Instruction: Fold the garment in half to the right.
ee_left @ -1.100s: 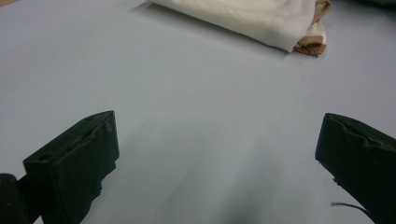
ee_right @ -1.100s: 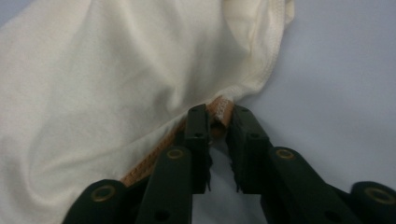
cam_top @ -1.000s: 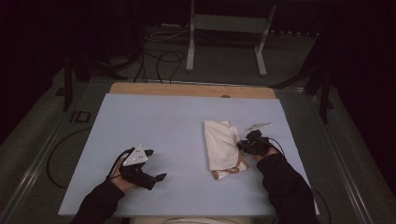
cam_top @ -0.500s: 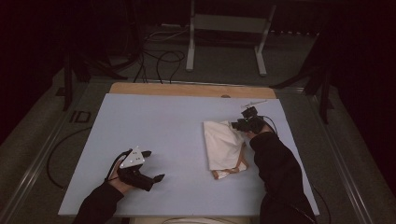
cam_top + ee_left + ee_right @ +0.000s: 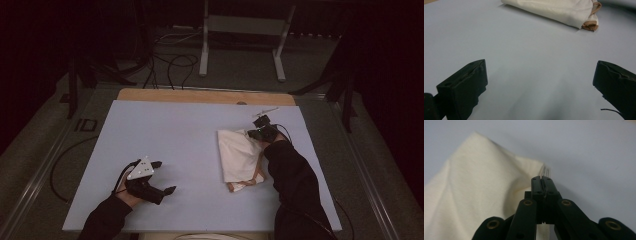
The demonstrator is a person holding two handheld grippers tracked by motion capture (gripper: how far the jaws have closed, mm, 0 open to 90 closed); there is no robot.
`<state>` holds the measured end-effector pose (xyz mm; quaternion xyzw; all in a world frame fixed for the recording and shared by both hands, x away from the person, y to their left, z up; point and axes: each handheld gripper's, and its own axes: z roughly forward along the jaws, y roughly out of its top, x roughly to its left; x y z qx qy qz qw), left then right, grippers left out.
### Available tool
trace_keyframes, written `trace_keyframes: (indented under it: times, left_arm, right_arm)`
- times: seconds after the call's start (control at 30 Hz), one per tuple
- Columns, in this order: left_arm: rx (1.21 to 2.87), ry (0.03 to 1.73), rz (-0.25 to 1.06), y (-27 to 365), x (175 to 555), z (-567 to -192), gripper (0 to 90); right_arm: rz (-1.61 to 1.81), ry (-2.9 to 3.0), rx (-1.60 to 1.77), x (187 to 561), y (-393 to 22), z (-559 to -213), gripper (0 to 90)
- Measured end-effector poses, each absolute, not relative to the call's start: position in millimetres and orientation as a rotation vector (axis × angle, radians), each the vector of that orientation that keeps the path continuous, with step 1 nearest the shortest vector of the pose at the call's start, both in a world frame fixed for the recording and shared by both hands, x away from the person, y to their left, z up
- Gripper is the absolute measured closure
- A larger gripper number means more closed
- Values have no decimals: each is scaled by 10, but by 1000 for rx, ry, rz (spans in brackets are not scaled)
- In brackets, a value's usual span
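Note:
A cream cloth [image 5: 239,154] with a tan strap at its near end lies folded on the right half of the pale blue table [image 5: 175,135]. My right gripper [image 5: 254,133] is at the cloth's far right corner. In the right gripper view its jaws [image 5: 541,179] have just been closing and are shut on the edge of the cloth [image 5: 474,185], whose layers stick out past the tips. My left gripper [image 5: 164,177] rests near the front left, open and holding nothing. In the left gripper view the jaws [image 5: 541,82] stand wide over bare table, with the cloth [image 5: 554,10] far ahead.
A wooden strip [image 5: 200,95] runs along the table's far edge. Beyond it, a metal stand [image 5: 240,30] and loose cables [image 5: 170,60] sit on the dark floor. A metal rail [image 5: 45,165] borders the table's left side.
The right hand has moved along the cloth's right edge from its middle to the far corner and closed there. The left gripper has kept still.

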<state>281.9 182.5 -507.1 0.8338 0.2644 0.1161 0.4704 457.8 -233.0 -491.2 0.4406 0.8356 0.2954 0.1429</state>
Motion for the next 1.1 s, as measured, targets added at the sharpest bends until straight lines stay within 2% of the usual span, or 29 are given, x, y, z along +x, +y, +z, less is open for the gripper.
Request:
trace_keyframes:
  times: [0.5,1.1]
  left_arm:
    - [2038,646,281,1820,2819,-5073,3]
    - [2034,654,286,1845,2828,-5077,3]
  right_arm:
    - [1060,2195,1154,4451,-2426,-4475,899]
    - [895,2244,1315,4622,-2543,-4919,895]
